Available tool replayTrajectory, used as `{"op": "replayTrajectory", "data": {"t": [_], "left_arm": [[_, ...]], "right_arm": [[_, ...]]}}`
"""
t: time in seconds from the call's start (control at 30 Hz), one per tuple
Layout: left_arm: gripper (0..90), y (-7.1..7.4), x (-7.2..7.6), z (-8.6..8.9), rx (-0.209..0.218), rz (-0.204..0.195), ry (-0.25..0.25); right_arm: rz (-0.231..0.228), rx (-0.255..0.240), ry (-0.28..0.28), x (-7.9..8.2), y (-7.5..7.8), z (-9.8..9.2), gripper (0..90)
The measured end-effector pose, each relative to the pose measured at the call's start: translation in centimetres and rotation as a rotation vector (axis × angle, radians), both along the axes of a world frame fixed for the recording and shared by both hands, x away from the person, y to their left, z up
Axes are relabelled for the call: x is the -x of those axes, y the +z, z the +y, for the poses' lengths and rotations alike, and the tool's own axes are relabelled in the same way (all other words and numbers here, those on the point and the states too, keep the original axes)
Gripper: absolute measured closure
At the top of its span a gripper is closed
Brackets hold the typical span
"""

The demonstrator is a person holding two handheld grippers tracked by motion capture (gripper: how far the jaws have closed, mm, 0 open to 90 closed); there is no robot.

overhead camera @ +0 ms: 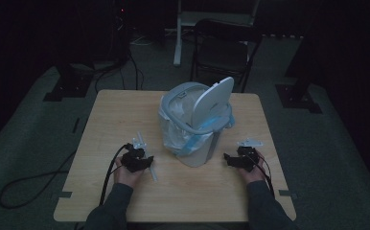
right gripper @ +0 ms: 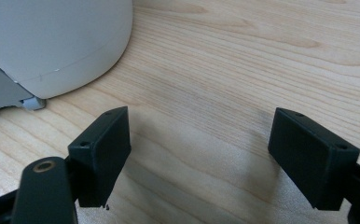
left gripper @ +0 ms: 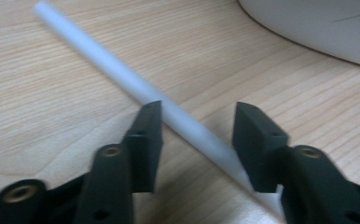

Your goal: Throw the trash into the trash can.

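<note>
A thin white tube (left gripper: 108, 65) lies flat on the wooden table (overhead camera: 125, 110), slanting across the left gripper view. My left gripper (left gripper: 197, 108) hangs low over it with a jaw on either side; there is a gap between the pads and the tube, so it is open. In the high view that left gripper (overhead camera: 147, 163) sits left of a white bin (overhead camera: 197, 124), with the tube (overhead camera: 153, 175) sticking out beside it. My right gripper (right gripper: 201, 114) rests open near the table on the bin's right, nothing between its jaws; the high view shows the right gripper (overhead camera: 227, 158) pointing at the bin.
The bin has a raised swing lid (overhead camera: 213, 101) and a clear liner bag with blue ties (overhead camera: 192, 143). Its base shows close by in both gripper views: bin base (left gripper: 318, 23), bin base (right gripper: 52, 37). A dark chair (overhead camera: 224, 48) stands beyond the table. Cables trail off the left edge.
</note>
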State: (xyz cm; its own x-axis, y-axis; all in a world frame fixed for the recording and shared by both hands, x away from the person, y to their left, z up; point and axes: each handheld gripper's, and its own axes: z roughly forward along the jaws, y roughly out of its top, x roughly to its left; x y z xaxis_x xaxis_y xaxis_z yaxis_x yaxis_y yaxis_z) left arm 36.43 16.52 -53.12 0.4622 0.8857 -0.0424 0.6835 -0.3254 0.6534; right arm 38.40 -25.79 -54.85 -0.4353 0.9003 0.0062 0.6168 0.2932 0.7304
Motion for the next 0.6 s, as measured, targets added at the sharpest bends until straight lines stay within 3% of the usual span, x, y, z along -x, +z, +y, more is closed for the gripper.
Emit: {"op": "replayTrajectory", "data": {"t": [0.27, 0.43, 0.6], "left_arm": [[72.9, 0.0, -0.3, 1.1, 0.017, 0.007, 0.037], [78.2, 0.1, -0.3, 1.4, 0.001, 0.012, 0.05], [78.7, 0.2, 0.0, 1.8, -0.042, 0.006, 0.043]], "right_arm": [[0.0, 0.0, 0.001, 0.0, 0.0, 0.0, 19.8], [0.0, 0.0, 0.0, 0.0, 0.0, 0.0, 19.8], [0.0, 0.0, 0.0, 0.0, 0.0, 0.0, 19.8]]}}
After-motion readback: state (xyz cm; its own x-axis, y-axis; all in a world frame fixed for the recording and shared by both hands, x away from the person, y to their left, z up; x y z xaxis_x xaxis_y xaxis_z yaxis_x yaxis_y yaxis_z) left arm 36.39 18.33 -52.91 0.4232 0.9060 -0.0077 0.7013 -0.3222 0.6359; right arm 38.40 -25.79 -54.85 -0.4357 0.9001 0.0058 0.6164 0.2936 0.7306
